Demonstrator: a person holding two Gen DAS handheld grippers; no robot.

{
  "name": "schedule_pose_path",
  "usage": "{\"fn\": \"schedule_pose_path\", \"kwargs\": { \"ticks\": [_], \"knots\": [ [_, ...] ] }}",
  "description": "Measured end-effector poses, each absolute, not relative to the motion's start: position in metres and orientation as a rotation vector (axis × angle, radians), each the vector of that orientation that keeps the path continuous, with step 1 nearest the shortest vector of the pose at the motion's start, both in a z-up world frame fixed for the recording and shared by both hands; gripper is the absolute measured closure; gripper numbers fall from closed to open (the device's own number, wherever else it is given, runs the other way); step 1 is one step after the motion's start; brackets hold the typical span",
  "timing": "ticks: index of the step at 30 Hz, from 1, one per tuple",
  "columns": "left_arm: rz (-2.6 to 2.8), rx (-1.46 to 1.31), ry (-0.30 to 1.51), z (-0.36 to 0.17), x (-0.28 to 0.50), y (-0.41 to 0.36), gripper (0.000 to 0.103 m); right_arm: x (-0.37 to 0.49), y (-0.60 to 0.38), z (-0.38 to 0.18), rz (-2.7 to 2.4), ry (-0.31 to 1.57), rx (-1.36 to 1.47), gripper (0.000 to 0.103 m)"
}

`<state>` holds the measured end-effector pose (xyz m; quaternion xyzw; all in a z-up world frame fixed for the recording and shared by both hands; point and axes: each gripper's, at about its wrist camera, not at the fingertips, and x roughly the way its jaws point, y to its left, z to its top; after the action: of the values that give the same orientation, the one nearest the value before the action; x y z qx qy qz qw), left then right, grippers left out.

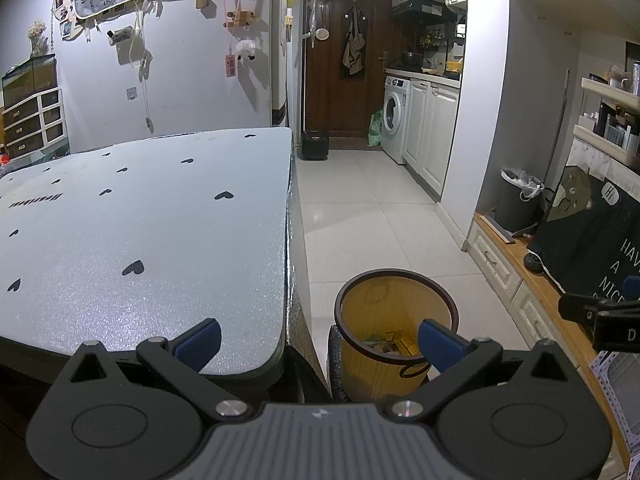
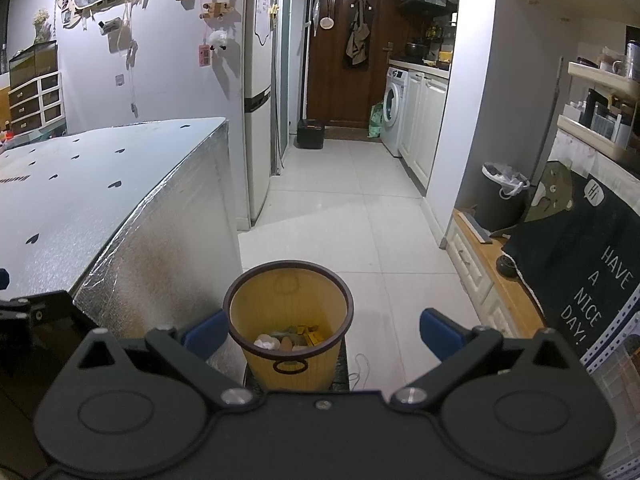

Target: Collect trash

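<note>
Yellow bin (image 2: 288, 320) on the floor (image 2: 360, 232), just beside the heart-dotted surface (image 2: 80, 200), holding scraps (image 2: 286, 340); framed between the wide, empty right tongs (image 2: 320, 334); low and right of centre between the left tongs (image 1: 318, 340), also wide, empty.

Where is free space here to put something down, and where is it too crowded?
The table top shows no objects, from its near edge to the wall. The white floor is bare between the yellow bin, the fridge and the cabinets. The bench is crowded: black mat, grey bin.
</note>
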<state>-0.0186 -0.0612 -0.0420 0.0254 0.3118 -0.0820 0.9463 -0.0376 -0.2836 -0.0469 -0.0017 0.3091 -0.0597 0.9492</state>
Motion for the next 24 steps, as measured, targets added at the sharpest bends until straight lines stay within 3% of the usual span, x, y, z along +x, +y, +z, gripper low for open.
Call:
{"fn": "schedule_pose_path", "kwargs": {
  "ticks": [24],
  "knots": [
    [-0.169,0.05,0.632,-0.0384,-0.0202,-0.0642,0.0,-0.0372,-0.2841,-0.0467,-0.119,0.629,-0.003,0.0]
  ]
}}
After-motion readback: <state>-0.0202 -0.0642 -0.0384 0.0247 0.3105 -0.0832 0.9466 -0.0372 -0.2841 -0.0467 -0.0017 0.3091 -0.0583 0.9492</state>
